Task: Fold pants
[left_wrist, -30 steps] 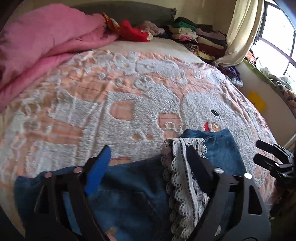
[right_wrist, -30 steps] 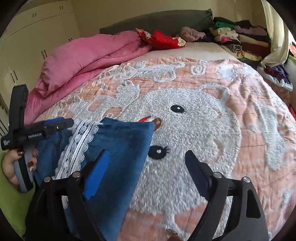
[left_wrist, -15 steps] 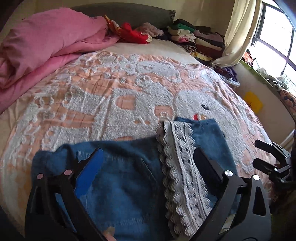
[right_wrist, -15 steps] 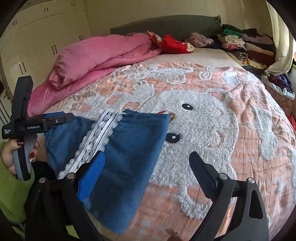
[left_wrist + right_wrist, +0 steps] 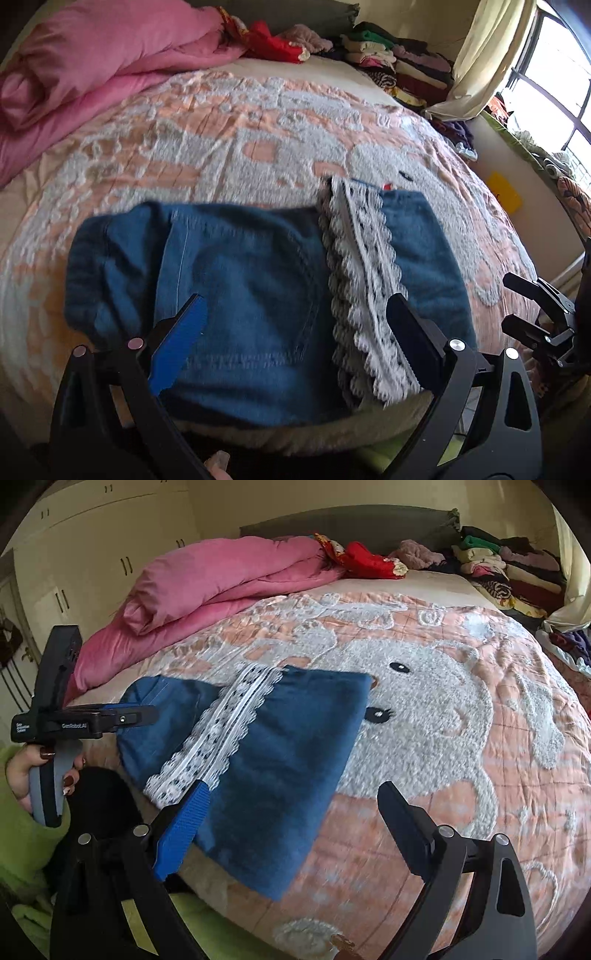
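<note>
On the bed (image 5: 461, 738), the folded blue pants (image 5: 240, 295) lie at the near edge, lace trim at 3 o'clock. The left hand-held gripper (image 5: 295, 328) and right hand-held gripper (image 5: 291, 812) have just opened wide, with nothing held between them.

A big bed (image 5: 461, 830) has a peach blanket (image 5: 443, 635) with a fuzzy white animal face (image 5: 417, 701) on it. A puffy pink quilt (image 5: 221, 579) lies bunched at the far side. Something red (image 5: 369, 559), maybe clothes, sits beside it. Folded clothes (image 5: 399, 62) are stacked by a cream curtain (image 5: 491, 59) and a bright window (image 5: 554, 85).
</note>
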Motion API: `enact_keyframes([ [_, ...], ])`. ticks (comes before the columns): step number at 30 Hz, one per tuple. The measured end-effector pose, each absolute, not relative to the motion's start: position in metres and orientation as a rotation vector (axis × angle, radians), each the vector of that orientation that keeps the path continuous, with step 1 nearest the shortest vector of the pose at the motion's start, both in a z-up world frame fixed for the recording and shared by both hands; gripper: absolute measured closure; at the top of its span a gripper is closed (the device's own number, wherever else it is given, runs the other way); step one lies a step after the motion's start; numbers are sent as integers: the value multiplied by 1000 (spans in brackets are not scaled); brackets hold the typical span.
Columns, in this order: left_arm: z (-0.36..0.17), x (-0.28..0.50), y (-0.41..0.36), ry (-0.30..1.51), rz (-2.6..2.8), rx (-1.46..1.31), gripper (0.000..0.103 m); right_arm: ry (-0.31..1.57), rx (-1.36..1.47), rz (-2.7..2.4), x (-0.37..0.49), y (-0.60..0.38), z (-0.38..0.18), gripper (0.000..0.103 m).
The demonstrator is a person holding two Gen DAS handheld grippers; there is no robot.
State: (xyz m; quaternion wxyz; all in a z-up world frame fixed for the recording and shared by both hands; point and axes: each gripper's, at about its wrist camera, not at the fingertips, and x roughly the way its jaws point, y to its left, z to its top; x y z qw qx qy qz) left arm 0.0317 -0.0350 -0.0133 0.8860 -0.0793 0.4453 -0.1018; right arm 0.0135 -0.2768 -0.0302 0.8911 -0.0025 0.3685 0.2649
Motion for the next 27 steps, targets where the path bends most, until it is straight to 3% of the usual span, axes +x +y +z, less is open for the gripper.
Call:
enact_keyframes([
  [3,-21,22,-38,958,-249,-182,13,762,-29,570,6,-272,-34,11],
  [6,-33,14,-46,1012,-311,-214,33,759,-60,588,1,-265,-38,14],
  [7,-38,12,-50,1032,-334,-234,42,760,-64,599,0,-264,-39,21],
  [8,-42,12,-53,1049,-353,-250,44,766,-69,612,0,-261,-41,26],
  [16,-64,17,-71,1109,-322,-267,42,790,-101,655,-1,-241,-53,30],
  [17,-64,17,-74,1105,-319,-252,48,798,-98,657,1,-239,-55,30],
  [19,-64,14,-77,1109,-359,-259,87,806,-102,660,1,-237,-57,30],
  [25,-57,-4,-87,1092,-373,-158,90,779,-128,676,-6,-233,-48,30],
  [27,-57,-5,-89,1088,-366,-123,90,773,-135,683,-6,-232,-48,36],
])
